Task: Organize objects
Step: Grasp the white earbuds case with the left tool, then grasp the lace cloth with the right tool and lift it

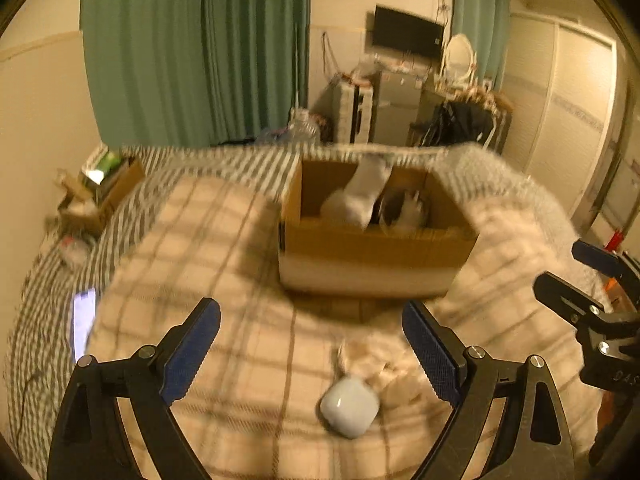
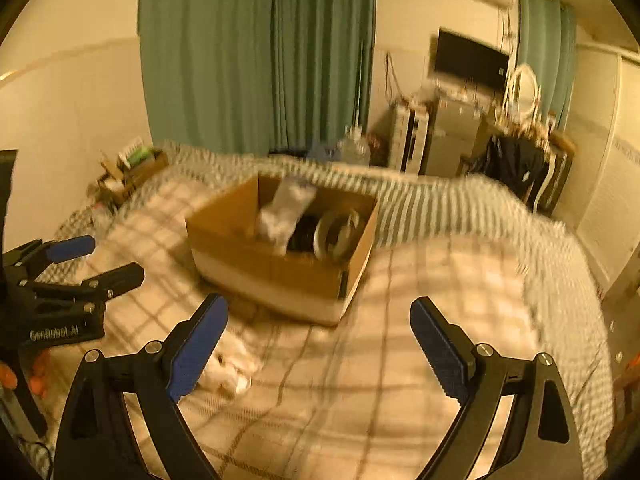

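My left gripper point(image 1: 311, 322) hangs above the checked beige blanket point(image 1: 224, 248), jaws spread wide and holding nothing. The small rounded white plastic earbud case point(image 1: 349, 405) lies on the blanket between and below my blue pads, untouched, with a crumpled pale tissue point(image 1: 362, 354) just beyond it. The open brown cardboard box point(image 1: 372, 246), already holding white and dark items, stands farther ahead. I judge the step to be approach: next I must lower and close on the case. My right gripper point(image 2: 319, 326) is likewise wide open and empty.
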Action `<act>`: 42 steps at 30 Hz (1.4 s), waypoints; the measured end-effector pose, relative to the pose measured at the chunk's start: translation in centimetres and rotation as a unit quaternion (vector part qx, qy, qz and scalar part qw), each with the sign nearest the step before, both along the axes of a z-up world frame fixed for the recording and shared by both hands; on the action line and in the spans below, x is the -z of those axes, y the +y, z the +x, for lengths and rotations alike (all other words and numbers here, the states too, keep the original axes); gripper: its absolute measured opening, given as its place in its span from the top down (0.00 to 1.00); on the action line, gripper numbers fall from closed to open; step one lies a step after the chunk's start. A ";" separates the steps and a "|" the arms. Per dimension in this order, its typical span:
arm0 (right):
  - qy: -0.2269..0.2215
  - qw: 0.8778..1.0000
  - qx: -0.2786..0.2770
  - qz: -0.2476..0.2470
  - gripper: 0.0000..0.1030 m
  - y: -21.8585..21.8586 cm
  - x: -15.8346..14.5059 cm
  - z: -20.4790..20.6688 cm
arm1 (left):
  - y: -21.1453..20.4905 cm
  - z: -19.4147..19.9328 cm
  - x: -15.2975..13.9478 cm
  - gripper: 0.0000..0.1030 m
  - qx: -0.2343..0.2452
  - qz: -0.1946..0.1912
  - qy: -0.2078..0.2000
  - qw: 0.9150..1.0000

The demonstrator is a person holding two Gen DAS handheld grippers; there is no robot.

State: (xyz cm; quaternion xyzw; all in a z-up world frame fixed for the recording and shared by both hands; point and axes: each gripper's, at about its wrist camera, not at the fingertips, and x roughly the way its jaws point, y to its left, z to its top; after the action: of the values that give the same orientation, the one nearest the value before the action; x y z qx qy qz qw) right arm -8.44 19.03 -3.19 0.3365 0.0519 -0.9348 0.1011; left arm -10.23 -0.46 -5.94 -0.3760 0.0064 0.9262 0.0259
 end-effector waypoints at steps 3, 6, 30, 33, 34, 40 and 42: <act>-0.026 1.000 -0.006 0.013 0.10 -0.8 3.0 -0.6 | 0.9 0.4 3.4 0.08 0.008 -0.021 -0.036 0.999; -0.057 0.998 -0.008 0.006 0.10 -1.1 5.5 -0.9 | 1.8 1.2 5.9 0.08 0.048 -0.022 -0.079 0.995; -0.080 0.997 -0.015 -0.002 0.10 -1.7 6.5 -1.6 | 1.3 1.8 5.3 0.46 0.078 -0.004 -0.080 0.994; -0.096 0.995 -0.038 0.000 0.10 -3.0 6.9 -2.1 | -0.1 1.0 4.4 0.46 0.053 -0.015 -0.064 0.996; -0.102 0.994 -0.048 0.003 0.10 -3.8 7.2 -2.3 | -0.6 0.6 4.3 0.46 0.046 -0.018 -0.060 0.997; -0.149 0.984 -0.088 0.041 0.10 -7.2 9.8 -3.7 | -3.0 -1.2 4.0 0.46 0.016 -0.005 -0.054 0.998; -0.165 0.981 -0.094 0.047 0.10 -7.8 10.7 -4.0 | -3.4 -1.2 4.4 0.46 0.016 0.005 -0.056 0.998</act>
State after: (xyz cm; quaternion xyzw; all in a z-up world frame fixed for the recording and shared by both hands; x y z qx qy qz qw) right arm -12.47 11.25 -13.87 0.4840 0.1097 -0.8494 0.1797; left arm -11.46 -3.82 -10.30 -0.4275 0.0064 0.9030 0.0430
